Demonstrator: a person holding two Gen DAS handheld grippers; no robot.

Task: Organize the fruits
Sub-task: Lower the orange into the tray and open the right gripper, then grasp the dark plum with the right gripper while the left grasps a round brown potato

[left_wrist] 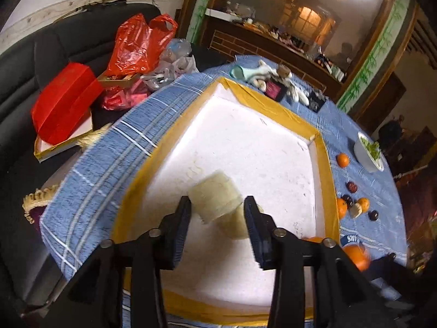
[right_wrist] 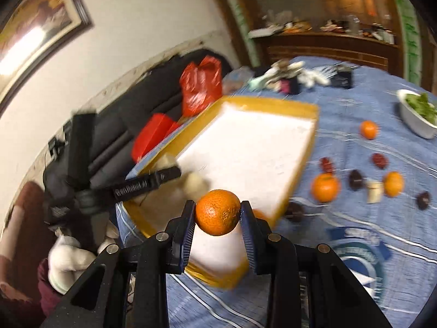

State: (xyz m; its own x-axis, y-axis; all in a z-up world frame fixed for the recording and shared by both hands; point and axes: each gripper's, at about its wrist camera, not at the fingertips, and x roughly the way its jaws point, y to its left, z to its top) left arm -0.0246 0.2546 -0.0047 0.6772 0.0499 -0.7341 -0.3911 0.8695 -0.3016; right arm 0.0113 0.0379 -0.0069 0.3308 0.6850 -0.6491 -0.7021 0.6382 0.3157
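Observation:
A white foam tray (left_wrist: 245, 142) with a yellow taped rim lies on the blue cloth. My left gripper (left_wrist: 217, 213) hangs open over the tray, with two pale cut fruit pieces (left_wrist: 215, 196) lying on the tray between and just beyond its fingers. My right gripper (right_wrist: 218, 214) is shut on an orange (right_wrist: 218, 211) and holds it above the tray's near corner (right_wrist: 215, 248). The left gripper (right_wrist: 153, 181) shows in the right wrist view over the tray's left side. Several oranges (right_wrist: 325, 187) and dark fruits (right_wrist: 356, 179) lie on the cloth right of the tray.
A white bowl of greens (right_wrist: 418, 114) stands at the far right. Clutter of cloths and dark boxes (left_wrist: 275, 82) sits behind the tray. A black sofa with red bags (left_wrist: 136, 43) and a red box (left_wrist: 65, 104) lies left of the table.

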